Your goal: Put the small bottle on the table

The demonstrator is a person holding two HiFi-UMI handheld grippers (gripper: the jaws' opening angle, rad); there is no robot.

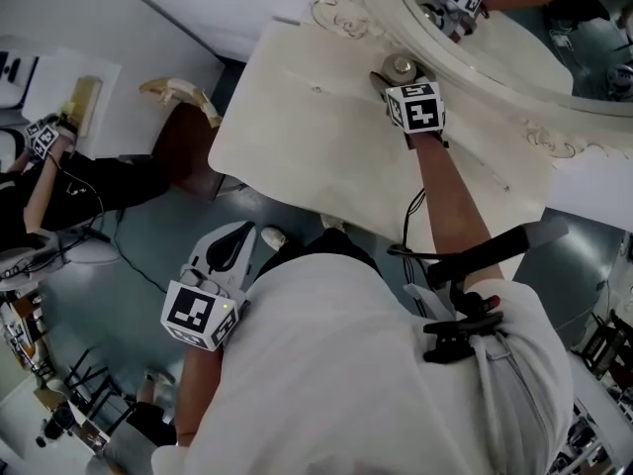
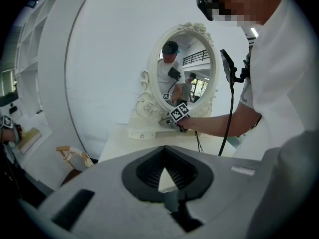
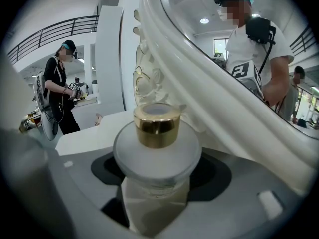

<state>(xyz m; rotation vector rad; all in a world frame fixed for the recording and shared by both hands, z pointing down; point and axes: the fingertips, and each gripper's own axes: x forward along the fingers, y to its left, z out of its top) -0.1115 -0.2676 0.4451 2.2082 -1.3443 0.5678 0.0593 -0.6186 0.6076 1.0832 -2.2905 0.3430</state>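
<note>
Right gripper (image 1: 397, 74): clamped on the bottle (image 3: 157, 153) (gold cap), held at the table's (image 1: 316, 151) far edge.
Left gripper (image 2: 167, 176): shut, empty.

I note an oval mirror (image 2: 187, 66) in a carved white frame, a brown chair (image 1: 183, 142) nearby, and a person in black (image 3: 56, 91) beyond.

The small bottle (image 1: 401, 66) seemingly stands on the table (image 1: 297, 137), just before the mirror (image 1: 524, 38).
</note>
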